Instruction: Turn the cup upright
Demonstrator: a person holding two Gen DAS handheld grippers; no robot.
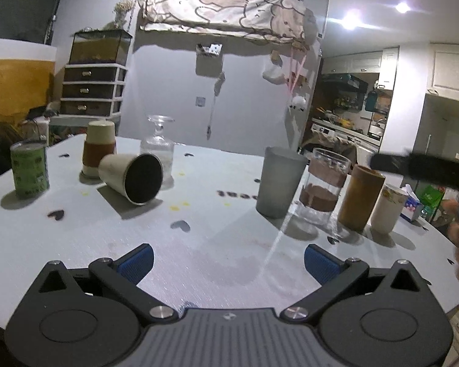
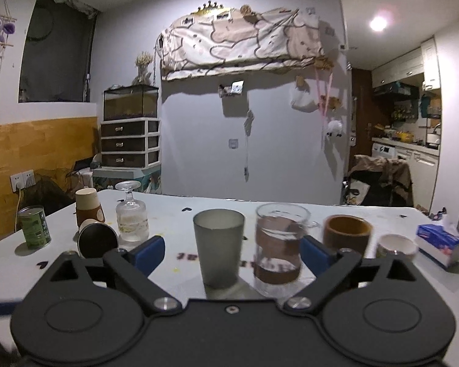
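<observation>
The beige cup (image 1: 131,178) lies tipped on the desk (image 1: 76,238), beside an inverted paper cup (image 1: 98,148) and glass (image 1: 158,150). Both the left hand-held gripper (image 1: 228,260) and the right hand-held gripper (image 2: 232,252) gape empty.

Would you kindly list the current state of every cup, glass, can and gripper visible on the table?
Beige cup with dark interior: lying on its side, mouth towards the camera.
Beige paper cup with brown sleeve: upside down.
Clear stemmed glass: inverted, foot up.
Green tin can: upright.
Frosted grey tumbler: upright.
Clear glass with brown bands: upright.
Brown cylindrical cup: upright.
Left gripper: open, empty.
Right gripper: open, empty.
</observation>
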